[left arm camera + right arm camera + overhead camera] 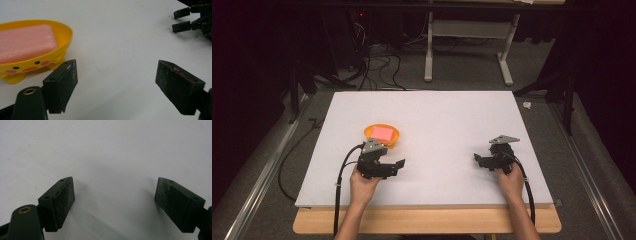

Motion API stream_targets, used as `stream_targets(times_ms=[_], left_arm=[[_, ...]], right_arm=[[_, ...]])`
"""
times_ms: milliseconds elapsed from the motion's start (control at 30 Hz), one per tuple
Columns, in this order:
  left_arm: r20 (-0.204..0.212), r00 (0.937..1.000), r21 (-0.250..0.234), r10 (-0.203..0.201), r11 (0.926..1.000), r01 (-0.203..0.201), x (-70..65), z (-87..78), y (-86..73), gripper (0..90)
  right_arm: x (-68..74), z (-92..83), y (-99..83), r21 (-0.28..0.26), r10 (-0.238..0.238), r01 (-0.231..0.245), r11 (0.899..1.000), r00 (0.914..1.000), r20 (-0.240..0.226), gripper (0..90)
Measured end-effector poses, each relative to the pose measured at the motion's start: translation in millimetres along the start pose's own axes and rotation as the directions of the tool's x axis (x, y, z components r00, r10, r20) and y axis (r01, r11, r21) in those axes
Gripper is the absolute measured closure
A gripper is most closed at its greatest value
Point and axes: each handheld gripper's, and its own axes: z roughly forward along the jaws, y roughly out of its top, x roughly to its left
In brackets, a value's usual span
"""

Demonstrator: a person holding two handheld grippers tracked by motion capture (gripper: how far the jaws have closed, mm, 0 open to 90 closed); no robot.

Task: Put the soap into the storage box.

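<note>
A pink bar of soap point(382, 132) point(25, 42) lies in a yellow soap dish point(393, 141) point(63, 31) with a face pattern, left of the white board's middle. My left gripper point(398, 166) point(116, 82) rests on the board just in front of the dish, open, nothing between its jaws. My right gripper point(477, 159) point(115, 200) sits at the right of the board, open over bare white surface; it also appears far off as the right gripper point(183, 18) in the left gripper view.
The white board point(437, 115) lies on a wooden table point(427, 220). Behind it are a grey floor, cables point(377, 65) and a white table frame point(467, 45). Metal rails run along both sides.
</note>
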Motion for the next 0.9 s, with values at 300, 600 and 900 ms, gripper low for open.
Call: stream_targets(times_ms=[300, 600, 900], left_arm=[[0.015, 0.9998, 0.038, 0.012, 0.9992, -0.013, -5.8, 18.3, -7.0, 18.5], [0.036, 0.9993, 0.066, 0.003, 0.9978, -0.006, -5.8, 34.6, -13.4, 18.7], [0.025, 0.9996, 0.095, 0.015, 0.9953, -0.017, -5.3, 46.6, -18.3, 18.8]], right_arm=[[0.2, 0.1, -0.1, -0.002, 0.0, 0.0, 1.0, 1.0, 0.001, 16.9], [0.3, 0.0, -0.1, -0.002, 0.0, 0.0, 1.0, 1.0, 0.002, 16.9], [0.5, 0.0, -0.1, -0.002, 0.001, -0.001, 1.0, 1.0, 0.002, 17.0]])
